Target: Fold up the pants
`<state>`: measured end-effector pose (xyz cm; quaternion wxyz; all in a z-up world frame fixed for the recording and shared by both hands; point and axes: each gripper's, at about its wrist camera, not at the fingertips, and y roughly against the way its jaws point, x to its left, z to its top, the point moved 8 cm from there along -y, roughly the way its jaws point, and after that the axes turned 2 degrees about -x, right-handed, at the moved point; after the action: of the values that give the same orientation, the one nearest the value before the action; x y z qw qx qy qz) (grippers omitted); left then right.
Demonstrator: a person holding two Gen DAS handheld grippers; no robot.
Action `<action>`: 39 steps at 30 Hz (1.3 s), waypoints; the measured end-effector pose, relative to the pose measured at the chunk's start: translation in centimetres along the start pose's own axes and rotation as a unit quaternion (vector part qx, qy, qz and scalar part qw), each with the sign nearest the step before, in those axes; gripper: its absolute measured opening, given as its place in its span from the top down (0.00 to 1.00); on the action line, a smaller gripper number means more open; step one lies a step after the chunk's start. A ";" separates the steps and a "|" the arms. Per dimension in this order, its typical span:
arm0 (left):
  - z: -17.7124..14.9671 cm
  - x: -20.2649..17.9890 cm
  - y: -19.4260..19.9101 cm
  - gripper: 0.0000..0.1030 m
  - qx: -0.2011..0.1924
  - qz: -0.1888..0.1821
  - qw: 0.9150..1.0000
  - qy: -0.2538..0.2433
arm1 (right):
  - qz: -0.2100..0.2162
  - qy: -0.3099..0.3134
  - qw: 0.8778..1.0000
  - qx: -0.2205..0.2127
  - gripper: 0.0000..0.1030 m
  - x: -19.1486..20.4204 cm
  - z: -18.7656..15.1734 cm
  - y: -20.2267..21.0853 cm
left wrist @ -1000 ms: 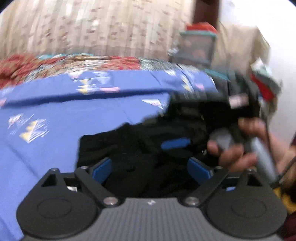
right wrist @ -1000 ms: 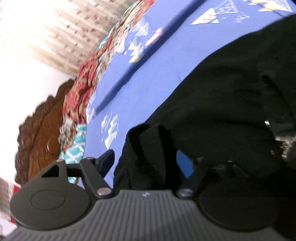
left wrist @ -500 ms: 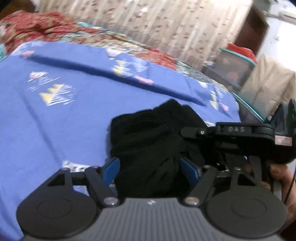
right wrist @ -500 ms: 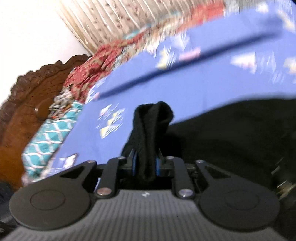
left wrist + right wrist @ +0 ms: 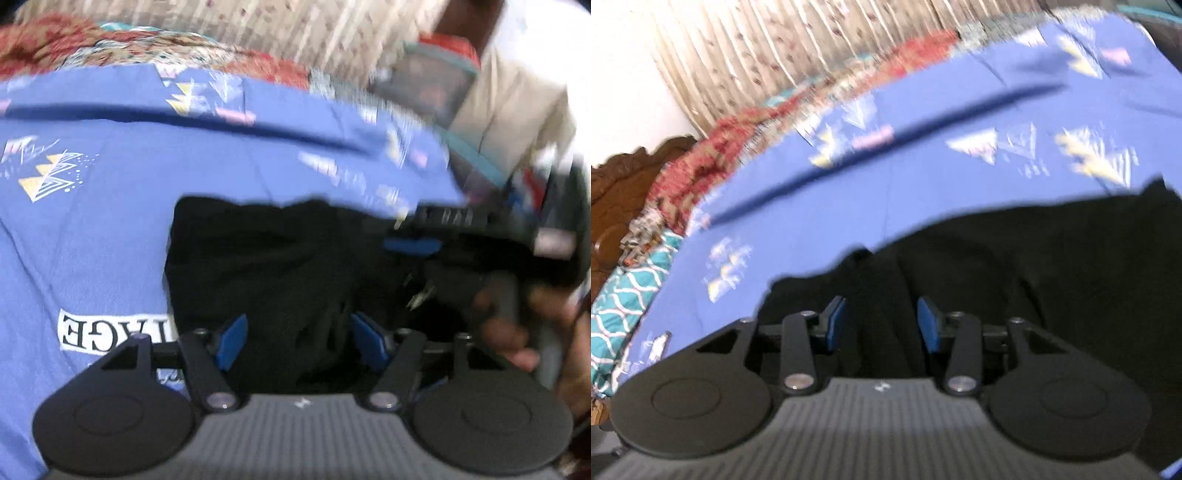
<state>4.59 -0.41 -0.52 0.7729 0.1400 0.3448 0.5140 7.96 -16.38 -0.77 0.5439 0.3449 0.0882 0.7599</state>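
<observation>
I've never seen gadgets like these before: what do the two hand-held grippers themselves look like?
Each is a black tool. The left gripper and right gripper have two black linkage arms with silver pivot screws, tipped with flat blue pads. Behind sit two round black discs and a ribbed grey body with a small white mark. Seen side-on, the right one has a grey handle.

Count: 1 pr black pants (image 5: pixel 280 266), bunched in 1 heap on 1 blue bedsheet (image 5: pixel 103 229). 2 grippers: left gripper (image 5: pixel 295 341) & right gripper (image 5: pixel 881 325), each w/ 2 blue pads. 1 hand (image 5: pixel 517 325) in view, on the right gripper's handle. 1 carved wood headboard (image 5: pixel 617 199). 1 curtain (image 5: pixel 783 40). 1 teal patterned pillow (image 5: pixel 624 306). 1 clear storage box (image 5: pixel 432 85), contents too blurred to count.
</observation>
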 end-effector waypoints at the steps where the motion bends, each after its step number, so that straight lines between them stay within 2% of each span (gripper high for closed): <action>1: 0.6 0.1 0.4 0.38 -0.010 -0.006 1.000 0.011 | 0.006 0.010 1.000 -0.001 0.56 0.6 0.3 -0.5; 5: 0.9 -0.6 0.3 0.38 -0.013 -0.008 1.000 -0.003 | 0.012 0.061 0.998 0.031 0.54 2.5 1.4 -3.6; 7: 0.3 -1.1 -0.1 0.38 -0.005 -0.010 1.000 -0.013 | -0.021 0.066 0.997 0.037 0.47 1.9 1.9 -5.1; 9: -0.5 -1.5 -0.6 0.39 0.006 -0.008 1.000 -0.026 | -0.041 0.047 0.997 0.046 0.46 0.5 1.7 -5.6; 10: -0.8 -1.6 -0.9 0.40 0.013 -0.008 0.999 -0.030 | -0.037 0.031 0.997 0.057 0.48 -0.3 1.1 -5.6; 11: -0.9 -1.5 -1.3 0.40 0.022 -0.005 0.999 -0.033 | -0.029 0.020 0.997 0.073 0.65 -0.8 0.4 -5.6; 12: -1.4 -1.3 -1.6 0.41 0.031 0.002 0.999 -0.035 | -0.028 0.013 0.995 0.093 0.77 -1.1 -0.6 -5.8; 15: -1.6 -0.1 -1.3 0.42 0.037 0.010 0.999 -0.026 | -0.031 -0.018 0.995 0.090 0.85 -1.6 -1.4 -3.5; 16: -1.6 0.3 -1.0 0.42 0.035 0.015 0.999 -0.021 | -0.025 -0.026 0.996 0.078 0.85 -1.5 -1.2 -2.2; 18: -1.8 1.4 -1.2 0.41 0.041 0.030 0.999 -0.014 | -0.041 -0.008 0.997 0.070 0.86 -1.7 -1.4 -1.6; 21: -2.2 1.5 -1.4 0.40 0.051 0.036 0.998 -0.024 | -0.068 -0.009 0.992 0.106 0.82 -2.7 -3.1 -3.6; 23: -2.0 0.8 -1.0 0.38 0.048 0.042 0.997 -0.040 | -0.064 -0.026 0.993 0.098 0.77 -3.0 -2.7 -3.6; 24: -1.9 0.5 -0.6 0.37 0.043 0.037 0.998 -0.039 | -0.064 -0.022 0.993 0.094 0.70 -2.8 -2.3 -3.3; 26: -1.2 0.3 0.6 0.36 0.030 0.011 0.999 -0.016 | -0.064 -0.007 0.995 0.070 0.65 -2.6 -1.4 -2.2; 29: 0.1 0.1 1.9 0.36 0.000 -0.020 1.000 0.018 | -0.052 0.001 0.999 0.015 0.64 -1.7 0.4 -0.1; 32: 1.0 0.1 1.8 0.36 -0.011 -0.047 0.997 0.052 | -0.026 0.019 0.999 -0.012 0.64 -0.1 2.0 0.3; 34: 0.8 -0.1 0.9 0.38 0.002 -0.054 0.997 0.063 | -0.004 0.021 1.000 -0.005 0.67 0.9 2.3 -0.3; 36: 0.0 0.1 -0.3 0.38 0.022 -0.037 0.997 0.057 | 0.015 0.007 1.000 0.014 0.74 1.3 1.7 -1.1; 37: -0.8 0.5 -1.0 0.40 0.041 -0.024 0.997 0.058 | 0.020 0.002 0.999 0.031 0.74 1.1 1.1 -2.0; 38: -1.8 1.0 -1.8 0.42 0.062 -0.011 0.996 0.061 | 0.015 0.001 0.998 0.053 0.74 0.8 0.2 -2.8; 39: -2.3 1.3 -2.3 0.44 0.072 -0.003 0.996 0.060 | -0.004 0.002 0.996 0.087 0.79 0.1 -1.3 -4.0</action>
<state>4.88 -0.58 -4.00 0.7402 0.1631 0.4273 0.4928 10.25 -14.40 -3.72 0.5145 0.3887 0.1561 0.7482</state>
